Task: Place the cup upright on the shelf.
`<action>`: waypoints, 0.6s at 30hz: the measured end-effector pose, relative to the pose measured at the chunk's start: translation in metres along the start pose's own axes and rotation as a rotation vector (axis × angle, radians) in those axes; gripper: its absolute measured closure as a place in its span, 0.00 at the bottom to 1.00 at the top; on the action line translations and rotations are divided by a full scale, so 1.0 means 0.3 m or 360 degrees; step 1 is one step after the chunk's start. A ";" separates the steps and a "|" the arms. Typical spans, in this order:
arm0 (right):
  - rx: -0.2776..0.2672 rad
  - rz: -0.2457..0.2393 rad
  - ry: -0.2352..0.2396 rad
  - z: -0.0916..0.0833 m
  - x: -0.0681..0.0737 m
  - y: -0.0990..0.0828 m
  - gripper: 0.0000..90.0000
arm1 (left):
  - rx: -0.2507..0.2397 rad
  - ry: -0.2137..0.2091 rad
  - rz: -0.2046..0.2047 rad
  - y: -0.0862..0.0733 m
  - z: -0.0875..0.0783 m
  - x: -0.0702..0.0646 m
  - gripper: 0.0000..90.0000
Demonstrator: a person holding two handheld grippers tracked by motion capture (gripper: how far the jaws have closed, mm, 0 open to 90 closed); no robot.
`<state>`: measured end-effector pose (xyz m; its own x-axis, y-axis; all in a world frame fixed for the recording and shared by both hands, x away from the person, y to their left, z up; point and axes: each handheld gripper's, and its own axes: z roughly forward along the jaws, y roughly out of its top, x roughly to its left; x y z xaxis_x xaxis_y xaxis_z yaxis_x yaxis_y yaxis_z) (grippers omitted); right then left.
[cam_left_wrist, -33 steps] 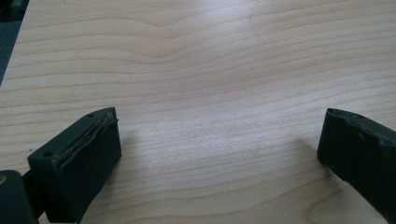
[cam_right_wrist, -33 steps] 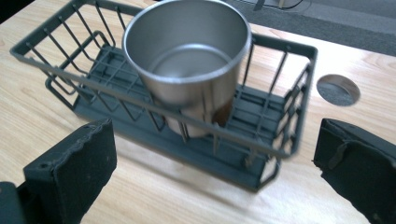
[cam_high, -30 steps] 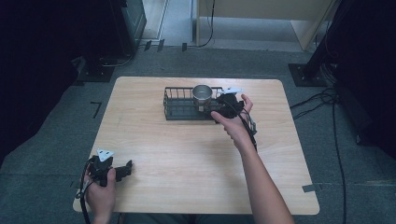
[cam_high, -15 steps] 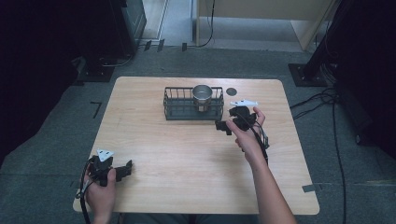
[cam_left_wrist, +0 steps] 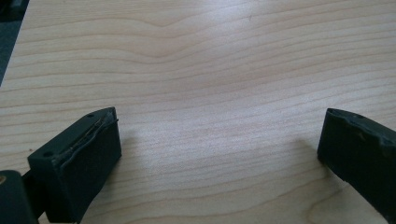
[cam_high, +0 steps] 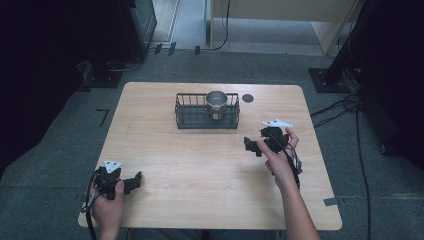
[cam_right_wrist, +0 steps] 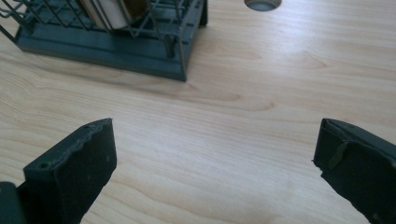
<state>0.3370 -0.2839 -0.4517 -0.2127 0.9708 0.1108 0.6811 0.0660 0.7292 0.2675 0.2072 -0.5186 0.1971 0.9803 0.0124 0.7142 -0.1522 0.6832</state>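
The right hand-held gripper (cam_high: pixel 253 145) has drawn back from the rack (cam_high: pixel 207 118) over the last second. It was up against the rack's right end, beside the cup (cam_high: pixel 217 102); now it hangs over bare table (cam_high: pixel 200 165), near the rack's right front corner but clear of it. Its jaws are spread wide with nothing between them, as the right gripper view shows, with the rack's corner (cam_right_wrist: pixel 140 42) ahead and to the left.

The cup stands upright inside the rack, toward its right end, and has not shifted during the retreat. That suggests the placing is done: the cup is set down and released, and the hand is pulling home.

The left hand-held gripper (cam_high: pixel 131 182) has stayed put at the table's near left corner, jaws also spread and empty over plain wood (cam_left_wrist: pixel 210 70).

A dark round hole (cam_high: pixel 248 98) sits in the table just right of the rack.
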 end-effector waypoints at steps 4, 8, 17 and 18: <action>0.0007 0.0023 -0.0024 -0.010 -0.029 -0.036 0.00 | 0.0003 0.0000 0.0003 0.000 0.000 0.001 0.00; 0.0021 0.0038 -0.0054 -0.019 -0.064 -0.077 0.00 | 0.0003 0.0000 0.0004 0.000 0.000 0.001 0.00; 0.0051 0.0096 -0.0110 -0.039 -0.138 -0.153 0.00 | 0.0003 0.0000 0.0004 0.000 0.000 0.001 0.00; 0.0053 0.0101 -0.0115 -0.042 -0.146 -0.160 0.00 | 0.0003 0.0000 0.0004 0.000 0.000 0.001 0.00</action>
<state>0.3047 -0.3325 -0.4830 -0.1181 0.9873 0.1061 0.7147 0.0104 0.6993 0.2674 0.2074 -0.5185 0.1987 0.9799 0.0142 0.7151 -0.1549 0.6817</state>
